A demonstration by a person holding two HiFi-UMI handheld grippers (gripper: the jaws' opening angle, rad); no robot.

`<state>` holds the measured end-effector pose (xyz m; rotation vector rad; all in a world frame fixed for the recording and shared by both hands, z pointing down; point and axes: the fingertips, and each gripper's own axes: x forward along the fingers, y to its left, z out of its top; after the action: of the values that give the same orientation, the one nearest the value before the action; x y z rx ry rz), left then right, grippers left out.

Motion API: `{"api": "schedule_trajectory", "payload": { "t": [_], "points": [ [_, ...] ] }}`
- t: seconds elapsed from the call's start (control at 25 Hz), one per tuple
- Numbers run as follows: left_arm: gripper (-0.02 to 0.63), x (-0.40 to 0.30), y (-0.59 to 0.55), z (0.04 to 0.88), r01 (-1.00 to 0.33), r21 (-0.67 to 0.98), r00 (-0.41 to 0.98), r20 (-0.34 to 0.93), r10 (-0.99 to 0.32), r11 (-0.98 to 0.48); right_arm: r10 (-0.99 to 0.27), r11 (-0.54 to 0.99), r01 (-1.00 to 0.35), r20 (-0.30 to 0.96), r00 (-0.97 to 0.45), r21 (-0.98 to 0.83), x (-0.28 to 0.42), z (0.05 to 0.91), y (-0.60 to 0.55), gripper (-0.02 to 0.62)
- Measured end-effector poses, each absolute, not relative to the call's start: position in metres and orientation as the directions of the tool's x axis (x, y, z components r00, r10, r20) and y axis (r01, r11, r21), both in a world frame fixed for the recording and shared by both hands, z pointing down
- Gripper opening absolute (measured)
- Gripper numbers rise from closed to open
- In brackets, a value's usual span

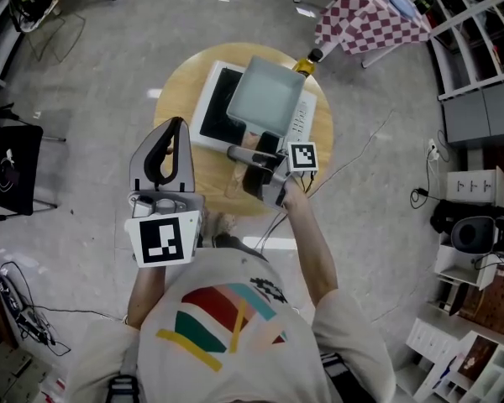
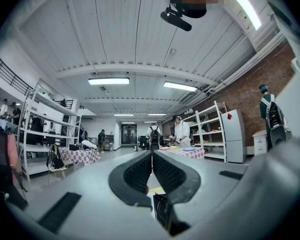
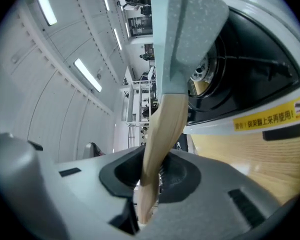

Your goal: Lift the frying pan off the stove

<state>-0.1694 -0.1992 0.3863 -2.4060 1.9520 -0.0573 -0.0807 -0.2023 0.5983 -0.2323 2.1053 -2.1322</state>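
Note:
A pale blue-grey square frying pan (image 1: 267,99) hangs over the white stove (image 1: 207,99) on the round wooden table (image 1: 181,78). My right gripper (image 1: 256,147) is shut on the pan's wooden handle. In the right gripper view the handle (image 3: 162,129) runs between the jaws of the right gripper (image 3: 157,171). There the pan's speckled underside (image 3: 195,24) stands apart from the stove's black top (image 3: 250,64). My left gripper (image 1: 175,126) is held up over the table's near left edge, shut and empty. It points toward the ceiling in the left gripper view (image 2: 151,156).
A yellow bottle (image 1: 307,63) stands at the table's far edge behind the stove. Beyond it is a table with a checkered cloth (image 1: 370,15). Cables trail over the floor to the right. Shelving and people stand far off in the left gripper view.

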Motion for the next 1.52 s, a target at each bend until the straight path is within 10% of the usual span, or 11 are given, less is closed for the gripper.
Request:
{"api": "schedule_trajectory", "payload": {
  "t": [1.52],
  "points": [
    [0.008, -0.172, -0.191, 0.327, -0.970, 0.041, 0.230, -0.166, -0.959, -0.240, -0.135, 0.514, -0.103, 0.038, -0.990, -0.852, -0.095, 0.367, -0.155, 0.066]
  ]
}}
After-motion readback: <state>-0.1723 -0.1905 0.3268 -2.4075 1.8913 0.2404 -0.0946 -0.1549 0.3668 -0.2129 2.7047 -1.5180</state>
